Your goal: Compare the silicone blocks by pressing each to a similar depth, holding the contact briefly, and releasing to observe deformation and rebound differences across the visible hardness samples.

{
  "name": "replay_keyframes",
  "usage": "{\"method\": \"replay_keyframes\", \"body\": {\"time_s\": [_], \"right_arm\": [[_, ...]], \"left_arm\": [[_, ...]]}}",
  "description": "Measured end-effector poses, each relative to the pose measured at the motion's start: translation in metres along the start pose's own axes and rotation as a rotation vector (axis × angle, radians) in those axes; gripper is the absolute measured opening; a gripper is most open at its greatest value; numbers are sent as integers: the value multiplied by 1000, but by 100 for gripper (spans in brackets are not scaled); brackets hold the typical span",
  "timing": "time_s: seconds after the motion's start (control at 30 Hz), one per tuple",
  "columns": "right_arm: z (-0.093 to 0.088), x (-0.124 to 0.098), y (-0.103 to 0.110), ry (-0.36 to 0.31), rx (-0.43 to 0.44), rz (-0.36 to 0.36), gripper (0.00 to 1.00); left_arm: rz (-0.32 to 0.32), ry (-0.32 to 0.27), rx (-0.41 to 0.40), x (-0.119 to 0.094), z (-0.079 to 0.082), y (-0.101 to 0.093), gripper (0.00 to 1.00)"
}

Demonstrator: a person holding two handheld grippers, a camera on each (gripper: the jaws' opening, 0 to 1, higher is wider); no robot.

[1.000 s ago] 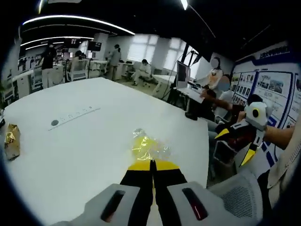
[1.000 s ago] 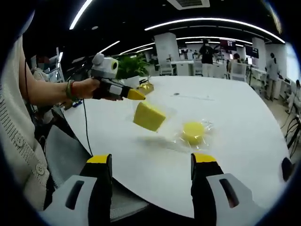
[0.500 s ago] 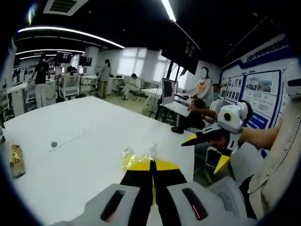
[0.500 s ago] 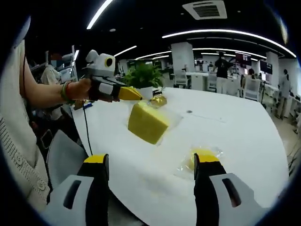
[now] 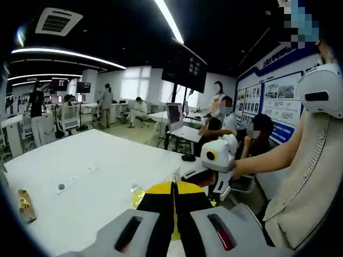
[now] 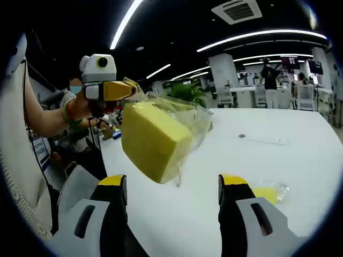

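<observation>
While people sat at desks along the far wall, the left gripper (image 6: pixel 126 88) hung in the air above the white table (image 6: pixel 278 160), its yellow jaws pinched shut on the clear wrap (image 6: pixel 187 115) of a yellow block (image 6: pixel 153 140). The block dangled below and beside the jaw tips, tilted, one corner lowest, well clear of the tabletop. A hand (image 6: pixel 80 107) with a band at the wrist held that gripper from the left of the right gripper view.

Seen along the left gripper's own jaws, the two black-and-yellow tips met at the middle (image 5: pixel 172 187), with a bit of crinkled wrap (image 5: pixel 137 194) showing just beside them.

The right gripper (image 6: pixel 171 184) stood wide open, nothing between its jaws, its tips low and near the table edge. It also appeared in the left gripper view (image 5: pixel 217 160), held by an outstretched arm.

A second block (image 6: pixel 265 191), also in clear wrap, lay flat on the table just past the right jaw. Farther off on the table lay a gold packet (image 5: pixel 25 198) and a small dark dot (image 5: pixel 61 187), well apart from both blocks. A green plant (image 6: pixel 187 92) stood behind the raised block.
</observation>
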State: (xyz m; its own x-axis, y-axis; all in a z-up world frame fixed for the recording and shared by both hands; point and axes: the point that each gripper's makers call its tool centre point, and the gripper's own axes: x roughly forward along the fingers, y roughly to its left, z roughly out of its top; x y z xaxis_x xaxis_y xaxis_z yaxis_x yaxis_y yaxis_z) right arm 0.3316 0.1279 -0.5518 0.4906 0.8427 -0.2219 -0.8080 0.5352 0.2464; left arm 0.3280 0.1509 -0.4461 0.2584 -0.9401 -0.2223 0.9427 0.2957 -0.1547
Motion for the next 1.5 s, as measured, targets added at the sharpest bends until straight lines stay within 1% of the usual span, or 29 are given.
{"method": "replay_keyframes", "body": {"time_s": [0.1,0.23,0.27,0.33,0.4,0.43,0.5,0.57,0.73,0.77,0.83,0.9,0.93,1.0,1.13,1.23,1.3,1.33,1.37,1.4,1.47,1.5], "right_arm": [[13,7,10,-45,13,56,64],[17,15,19,-54,12,112,62],[19,16,23,-59,17,138,60],[24,17,31,-86,33,176,57],[29,17,35,-111,43,198,51],[32,17,38,-127,49,210,48],[33,16,41,-136,44,222,39],[34,16,40,-138,38,219,37],[31,11,42,-142,20,211,28],[30,11,40,-136,2,188,26],[29,10,45,-131,-9,189,23],[29,9,44,-136,-48,161,20],[29,9,45,-136,-54,160,18],[27,9,46,-125,-34,163,16],[27,8,49,-116,-62,149,10],[28,8,51,-105,-62,146,8],[26,8,53,-91,-55,157,7],[26,8,52,-94,-66,144,6],[24,8,56,-76,-38,169,6],[25,8,53,-87,-64,145,6],[24,8,55,-78,-47,158,7],[25,9,52,-90,-82,138,7]], "left_arm": [[-19,-7,4,-7,3,-4,0],[-54,-27,-13,-15,9,-10,0],[-74,-29,-33,-16,11,-14,0],[-75,-39,-25,-19,13,-14,0],[-79,-43,-29,-21,15,-14,0],[-82,-42,-29,-21,15,-15,0],[-79,-37,-24,-21,14,-14,0],[-74,-35,-16,-22,14,-15,0],[-52,-18,9,-25,10,-12,0],[-49,-16,4,-25,9,-11,0],[-36,-15,10,-27,8,-10,0],[-31,-14,7,-28,6,-9,0],[-30,-14,4,-28,5,-9,0],[-28,-13,4,-28,4,-10,0],[-21,-11,9,-28,3,-10,0],[-19,-14,8,-29,3,-9,0],[-16,-12,5,-29,2,-9,0],[-15,-12,6,-29,1,-8,0],[-14,-11,6,-29,1,-8,0],[-13,-11,6,-29,1,-8,0],[-13,-10,6,-29,0,-9,0],[-11,-10,8,-30,0,-9,0]]}}
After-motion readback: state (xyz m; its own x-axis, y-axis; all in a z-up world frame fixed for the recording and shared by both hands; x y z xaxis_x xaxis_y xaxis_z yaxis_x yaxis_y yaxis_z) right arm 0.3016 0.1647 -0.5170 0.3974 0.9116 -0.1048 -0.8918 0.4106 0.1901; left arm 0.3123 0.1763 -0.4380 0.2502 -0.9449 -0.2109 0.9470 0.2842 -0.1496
